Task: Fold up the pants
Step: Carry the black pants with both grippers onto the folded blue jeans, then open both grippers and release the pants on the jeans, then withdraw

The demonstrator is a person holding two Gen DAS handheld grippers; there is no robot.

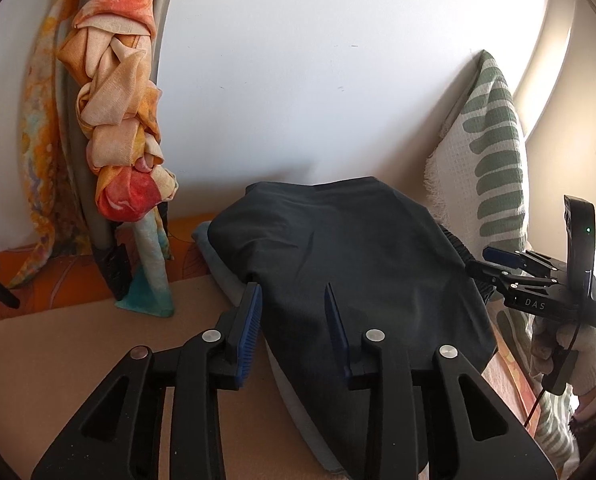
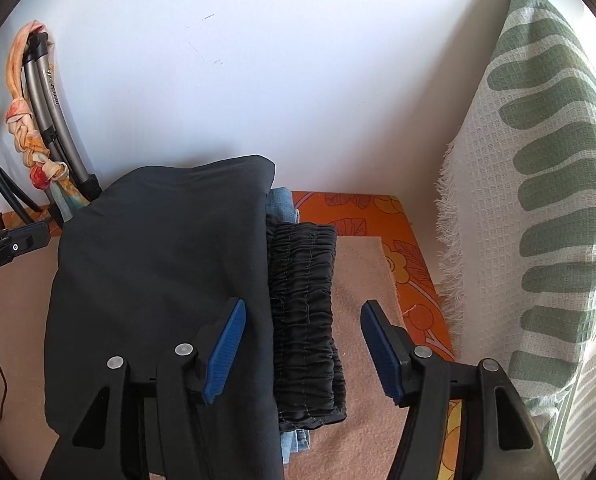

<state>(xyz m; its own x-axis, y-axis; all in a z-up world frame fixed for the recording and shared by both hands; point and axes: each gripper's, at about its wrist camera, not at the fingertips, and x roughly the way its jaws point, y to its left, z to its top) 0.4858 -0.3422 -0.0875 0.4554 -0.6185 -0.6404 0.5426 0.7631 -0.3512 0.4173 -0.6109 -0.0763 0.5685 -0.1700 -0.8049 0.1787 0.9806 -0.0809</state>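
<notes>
Both my tongs are hanging apart over the folded dark pants [image 1: 350, 264]: left tongs [image 1: 294, 308] are standing partly open with fabric between the pads, unpinched; right tongs [image 2: 302, 340] are gaping wide around the gathered waistband [image 2: 304, 304]. Denim [image 2: 284, 200] is peeking out underneath. A fringed leaf-print cushion [image 2: 538, 200] is leaning beside the beige mat [image 2: 362, 272], against a white wall [image 1: 298, 80].

Dark charcoal pants [image 2: 158, 272] with a black gathered waistband [image 2: 304, 312] lie over light blue jeans [image 2: 284, 200]; beige mat [image 2: 358, 276], orange floral cover [image 2: 378, 208], white cushion with green leaf stripes [image 2: 538, 208], orange-peach knotted scarf [image 1: 122, 120] upper left, blue gripper pads [image 2: 224, 354]
</notes>
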